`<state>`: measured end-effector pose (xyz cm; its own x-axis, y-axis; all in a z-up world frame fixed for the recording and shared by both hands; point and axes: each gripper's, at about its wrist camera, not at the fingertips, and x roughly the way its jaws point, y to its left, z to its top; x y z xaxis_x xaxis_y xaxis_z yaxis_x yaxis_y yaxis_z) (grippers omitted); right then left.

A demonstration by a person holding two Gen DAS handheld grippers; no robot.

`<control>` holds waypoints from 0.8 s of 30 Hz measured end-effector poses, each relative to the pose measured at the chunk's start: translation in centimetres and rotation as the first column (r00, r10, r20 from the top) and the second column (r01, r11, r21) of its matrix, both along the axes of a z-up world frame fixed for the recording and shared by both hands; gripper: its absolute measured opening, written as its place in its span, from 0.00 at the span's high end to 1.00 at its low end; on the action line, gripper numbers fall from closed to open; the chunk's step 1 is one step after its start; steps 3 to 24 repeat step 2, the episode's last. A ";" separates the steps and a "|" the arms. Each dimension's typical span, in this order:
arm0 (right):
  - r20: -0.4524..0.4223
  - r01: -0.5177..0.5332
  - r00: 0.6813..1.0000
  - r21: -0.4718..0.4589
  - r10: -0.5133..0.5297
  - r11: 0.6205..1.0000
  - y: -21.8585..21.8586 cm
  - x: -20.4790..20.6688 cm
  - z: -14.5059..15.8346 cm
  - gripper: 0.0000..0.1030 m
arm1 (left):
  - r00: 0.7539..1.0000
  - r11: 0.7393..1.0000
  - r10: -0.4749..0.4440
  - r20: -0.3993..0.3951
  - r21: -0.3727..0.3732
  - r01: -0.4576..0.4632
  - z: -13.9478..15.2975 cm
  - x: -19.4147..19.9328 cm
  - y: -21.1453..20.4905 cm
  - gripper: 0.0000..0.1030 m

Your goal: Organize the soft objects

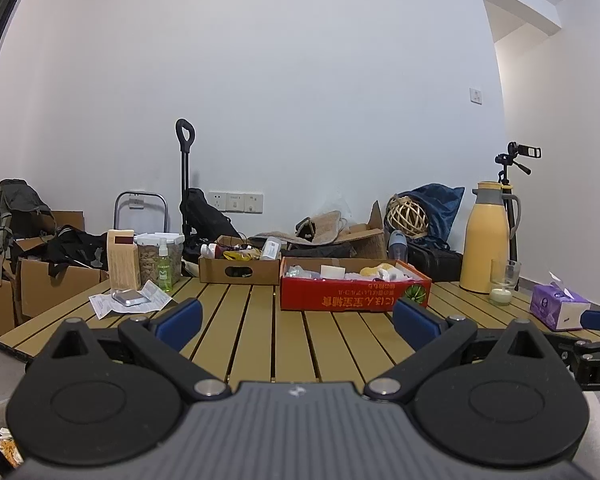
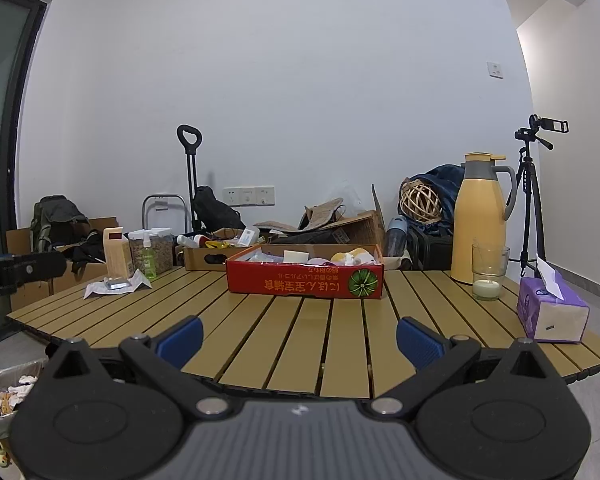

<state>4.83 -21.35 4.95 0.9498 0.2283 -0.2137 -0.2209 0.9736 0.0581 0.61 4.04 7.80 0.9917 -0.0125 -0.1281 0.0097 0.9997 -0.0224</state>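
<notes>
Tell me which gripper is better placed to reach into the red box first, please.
Probably the left gripper: the red box lies almost straight ahead of it. From the right gripper, the box looks farther off. Both jaws are open and empty.

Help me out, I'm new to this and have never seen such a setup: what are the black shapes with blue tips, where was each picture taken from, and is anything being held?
They are two hand-held grippers carried by a person, with no robot arm. Each picture comes from a fisheye camera on one gripper, looking forward along its blue-padded jaws. One view shows the left gripper, the other the right gripper. Both stand open and hold nothing. Ahead is a slatted table carrying a red box of small, mostly pale items, a cardboard box, a yellow flask, a glass with a candle, a purple tissue pack and some papers.
</notes>
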 end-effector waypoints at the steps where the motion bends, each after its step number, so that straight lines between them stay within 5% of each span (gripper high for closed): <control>1: -0.001 0.000 1.000 0.000 0.000 1.000 0.0 0.1 0.0 0.00 | 1.000 1.000 -0.001 0.003 -0.004 0.001 0.0 0.0 0.0 0.00; 24: -0.002 0.001 1.000 0.000 -0.001 1.000 0.1 0.2 0.1 0.00 | 1.000 1.000 0.000 0.004 -0.013 0.000 0.0 0.1 0.1 0.00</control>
